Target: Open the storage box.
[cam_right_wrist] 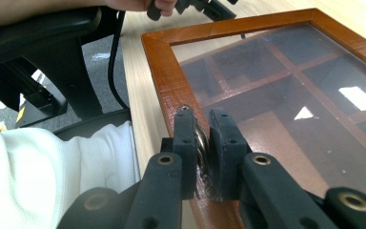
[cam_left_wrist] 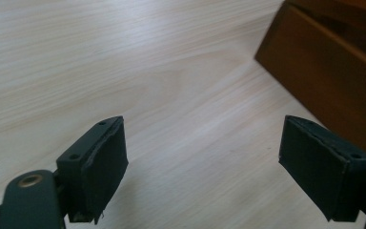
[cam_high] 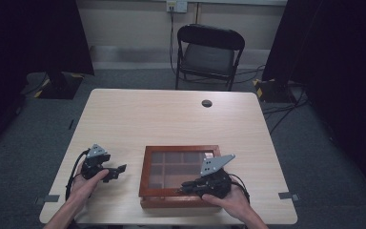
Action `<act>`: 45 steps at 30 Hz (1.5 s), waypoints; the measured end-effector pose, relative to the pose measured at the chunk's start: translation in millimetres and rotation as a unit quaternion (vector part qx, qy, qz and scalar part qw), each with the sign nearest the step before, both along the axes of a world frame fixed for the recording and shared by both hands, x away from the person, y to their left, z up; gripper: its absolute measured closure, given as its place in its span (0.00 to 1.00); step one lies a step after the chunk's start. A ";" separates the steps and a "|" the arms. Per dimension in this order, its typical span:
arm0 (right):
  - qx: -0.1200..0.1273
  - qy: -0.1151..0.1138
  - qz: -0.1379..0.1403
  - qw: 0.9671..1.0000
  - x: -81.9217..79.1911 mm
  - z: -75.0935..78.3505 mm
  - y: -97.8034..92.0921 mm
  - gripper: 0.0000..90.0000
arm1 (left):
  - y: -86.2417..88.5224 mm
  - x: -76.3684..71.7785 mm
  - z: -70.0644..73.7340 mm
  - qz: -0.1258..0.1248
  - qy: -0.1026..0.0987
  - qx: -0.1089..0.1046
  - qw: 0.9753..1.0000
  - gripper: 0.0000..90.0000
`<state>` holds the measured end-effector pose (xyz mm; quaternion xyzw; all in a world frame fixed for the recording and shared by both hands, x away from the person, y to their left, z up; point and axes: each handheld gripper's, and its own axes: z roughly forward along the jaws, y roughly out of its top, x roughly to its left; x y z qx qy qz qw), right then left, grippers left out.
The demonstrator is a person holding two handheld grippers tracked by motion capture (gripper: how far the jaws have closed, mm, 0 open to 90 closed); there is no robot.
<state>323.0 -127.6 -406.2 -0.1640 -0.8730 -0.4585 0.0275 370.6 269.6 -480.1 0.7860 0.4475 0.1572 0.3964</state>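
In the high view, a glass-lidded wooden box [cam_high: 147, 171] is seen at the table's [cam_high: 171, 119] 6 o'clock edge; the right gripper [cam_high: 183, 187] rests on its front rim, the left gripper [cam_high: 119, 170] at its 9 o'clock. In the left gripper view, the jaws are spread over bare wood. In the right gripper view, a small metal latch [cam_right_wrist: 201, 143] on the box frame is pinched.

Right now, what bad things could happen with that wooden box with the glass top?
1. The right hand-held gripper pinches only a small metal latch on the wooden box. It might slip off when lifting.
2. The left hand-held gripper is open beside the box, not bracing it, so the box could slide on the smooth table.
3. If the glass lid drops back, it might crack.
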 end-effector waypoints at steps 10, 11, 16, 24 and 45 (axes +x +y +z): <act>-0.004 0.001 0.001 1.000 3.7 9.2 0.7 0.91 | -18.5 -11.8 8.8 -0.045 -0.015 -0.028 0.998 0.18; -0.003 0.002 0.001 1.000 3.6 9.9 0.8 0.91 | -19.4 -12.3 9.3 -0.048 -0.018 -0.027 0.998 0.18; -0.001 -0.003 0.002 1.000 5.7 15.9 0.7 0.91 | -26.8 -16.7 13.7 -0.058 -0.017 -0.035 0.998 0.18; 0.002 -0.006 -0.002 1.000 8.3 23.8 0.5 0.92 | -41.4 -23.5 18.3 -0.100 -0.030 -0.041 0.994 0.18; 0.003 -0.003 -0.005 1.000 9.6 27.4 0.5 0.91 | -62.7 -30.5 20.9 -0.165 -0.063 -0.081 0.981 0.17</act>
